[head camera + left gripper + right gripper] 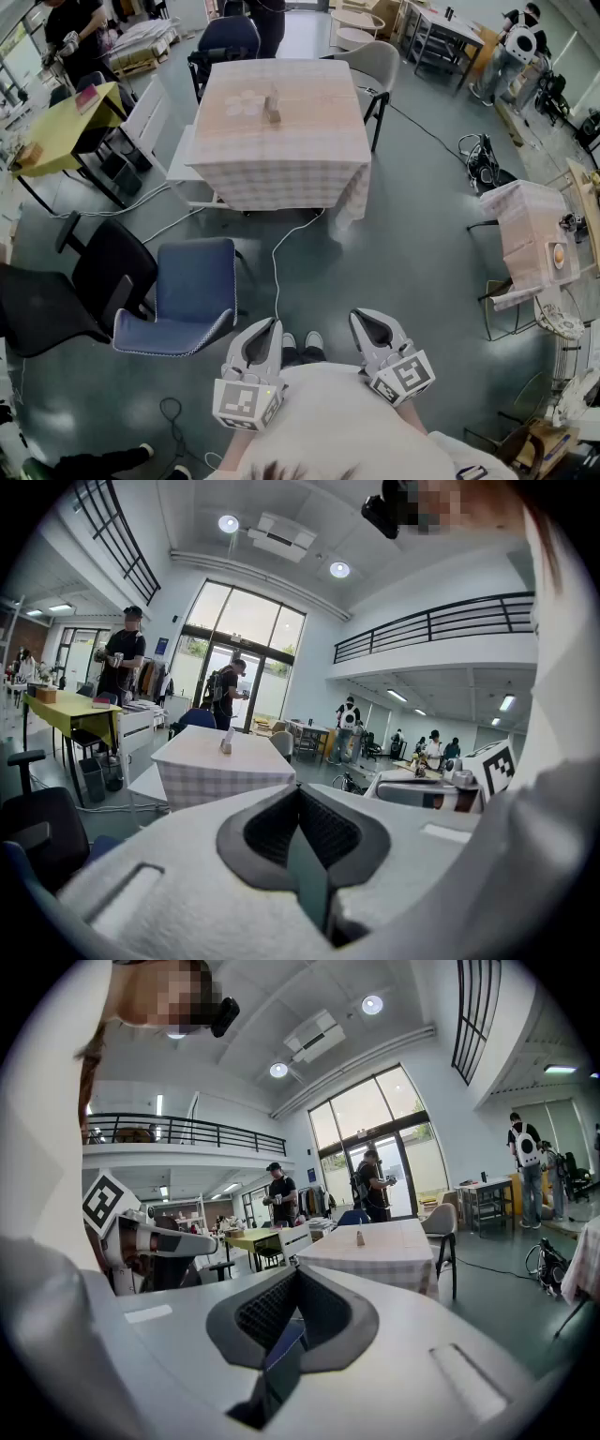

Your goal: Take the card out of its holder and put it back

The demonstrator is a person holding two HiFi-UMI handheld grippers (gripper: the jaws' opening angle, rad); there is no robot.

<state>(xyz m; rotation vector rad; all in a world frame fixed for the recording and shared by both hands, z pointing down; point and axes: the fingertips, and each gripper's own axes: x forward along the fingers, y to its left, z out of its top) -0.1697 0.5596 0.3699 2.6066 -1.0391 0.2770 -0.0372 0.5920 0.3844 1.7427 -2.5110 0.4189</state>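
both pairs of tongs are tucked in close to the person's chest, low in the head view, marker cubes facing up at the camera. left tongs (270, 325) are closed, the dark pads meeting at the tip with nothing caught between them, and the left gripper view shows it cleanly. right tongs (363, 315) are the same, pressed together and empty, pointing out across the room and tipped slightly downward.

the action is a long way off. the table (309, 131), draped in a pale checked cloth, stands well apart from the person at the far side of the open grey floor. near the middle of its top sits the small holder (272, 112), upright, and the card (229, 736) shows as a light sliver standing in it, too small to read any detail. both gripper views have that table ahead of the tongs, beyond the tips, with neither pair anywhere near it.

between the person and the table a white cable (277, 272) snakes over the floor. a blue chair (192, 281) stands just to the left front of the person, with a black chair (103, 281) beside it. a grey chair (375, 66) is at the table's far right corner, and a yellow table (56, 131) is off to the left
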